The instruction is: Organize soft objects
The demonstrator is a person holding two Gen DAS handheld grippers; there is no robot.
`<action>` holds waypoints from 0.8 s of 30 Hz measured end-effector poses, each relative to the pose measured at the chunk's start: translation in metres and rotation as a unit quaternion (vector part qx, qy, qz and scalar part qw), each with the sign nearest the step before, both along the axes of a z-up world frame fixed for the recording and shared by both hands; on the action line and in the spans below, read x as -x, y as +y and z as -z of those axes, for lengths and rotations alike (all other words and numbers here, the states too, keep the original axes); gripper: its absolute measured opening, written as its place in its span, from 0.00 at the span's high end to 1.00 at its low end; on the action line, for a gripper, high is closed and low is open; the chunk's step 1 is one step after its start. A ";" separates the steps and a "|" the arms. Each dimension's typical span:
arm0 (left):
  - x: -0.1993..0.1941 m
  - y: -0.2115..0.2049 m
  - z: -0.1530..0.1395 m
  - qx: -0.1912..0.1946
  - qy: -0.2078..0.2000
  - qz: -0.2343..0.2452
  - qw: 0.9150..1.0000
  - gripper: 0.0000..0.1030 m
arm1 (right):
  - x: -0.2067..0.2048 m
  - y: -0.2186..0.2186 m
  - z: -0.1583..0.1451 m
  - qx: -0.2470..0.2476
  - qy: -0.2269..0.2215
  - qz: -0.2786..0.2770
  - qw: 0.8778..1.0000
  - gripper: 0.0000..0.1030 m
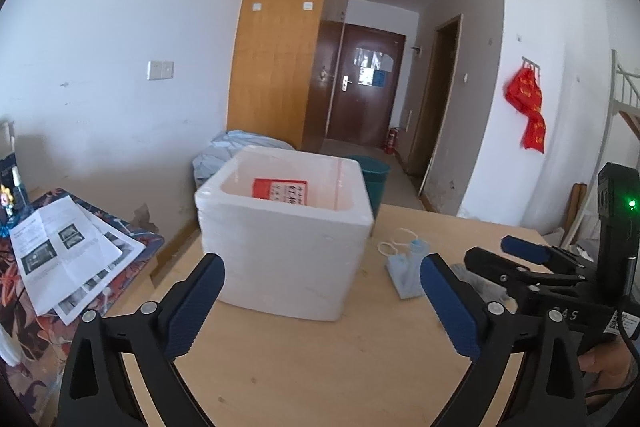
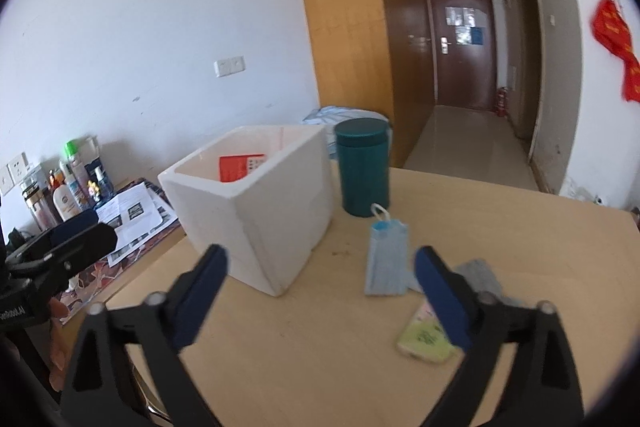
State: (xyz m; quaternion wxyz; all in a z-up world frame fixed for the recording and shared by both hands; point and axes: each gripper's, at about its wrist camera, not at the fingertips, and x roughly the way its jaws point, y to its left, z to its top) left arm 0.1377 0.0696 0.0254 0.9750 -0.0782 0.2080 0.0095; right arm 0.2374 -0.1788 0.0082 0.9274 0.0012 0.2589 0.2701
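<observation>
two hand-held grippers hover over a pale wooden table (image 2: 304,359), both with fingers spread wide and nothing between them; the left gripper (image 1: 322,303) faces an open white foam box (image 1: 286,227), the likely bin for the soft things, with a red card (image 1: 280,191) showing inside it; the right gripper (image 2: 320,297) points just left of a folded blue face mask (image 2: 387,259) lying flat on the table right of the box, apparently the next thing to lift; a grey mask (image 2: 480,277) and a small yellow-green packet (image 2: 426,339) lie just behind its right finger, partly hidden and blurred; a dark teal canister (image 2: 363,167) stands close behind the blue mask, beside the box, and could crowd the carry to the opening; papers (image 1: 68,259) and bottles (image 2: 68,187) sit on a lower surface off to the left, well apart
</observation>
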 end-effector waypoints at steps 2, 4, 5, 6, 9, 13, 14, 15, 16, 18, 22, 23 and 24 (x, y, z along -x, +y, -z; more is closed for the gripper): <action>0.003 -0.009 0.002 0.000 0.002 0.008 1.000 0.03 | 0.006 -0.008 0.000 -0.006 -0.002 0.006 1.000 0.00; 0.005 -0.018 0.003 -0.005 0.006 0.019 1.000 0.03 | 0.012 -0.014 0.000 -0.006 0.001 0.015 1.000 0.00; 0.007 -0.021 0.004 -0.007 0.007 0.022 1.000 0.02 | 0.015 -0.017 0.000 -0.007 0.001 0.019 1.000 0.00; 0.009 -0.026 0.005 -0.010 0.007 0.027 1.000 0.02 | 0.018 -0.021 0.001 -0.007 -0.001 0.025 1.000 0.00; 0.013 -0.039 0.008 -0.013 0.009 0.041 0.999 0.00 | 0.028 -0.035 0.000 -0.004 -0.005 0.044 0.999 0.00; 0.016 -0.057 0.011 -0.015 0.018 0.067 0.998 0.00 | 0.039 -0.053 0.001 0.004 -0.008 0.065 0.998 0.00; 0.016 -0.063 0.011 -0.015 0.018 0.073 0.997 0.00 | 0.042 -0.058 0.001 0.008 -0.011 0.072 0.997 0.00; 0.016 -0.067 0.011 -0.016 0.019 0.080 0.996 0.00 | 0.045 -0.063 0.001 0.013 -0.014 0.080 0.997 0.00; 0.016 -0.072 0.012 -0.017 0.020 0.088 0.996 0.00 | 0.047 -0.069 0.000 0.014 -0.017 0.085 0.996 0.00; 0.015 -0.083 0.014 -0.019 0.021 0.105 0.994 0.00 | 0.051 -0.079 -0.001 0.012 -0.019 0.094 0.995 0.00; 0.011 -0.101 0.016 -0.023 0.025 0.130 0.991 0.00 | 0.054 -0.099 -0.003 0.015 -0.024 0.112 0.993 0.00; 0.010 -0.105 0.017 -0.023 0.027 0.136 0.990 0.00 | 0.054 -0.104 -0.003 0.015 -0.025 0.116 0.993 0.00; 0.008 -0.109 0.018 -0.023 0.027 0.143 0.989 0.00 | 0.054 -0.109 -0.002 0.014 -0.025 0.120 0.992 0.00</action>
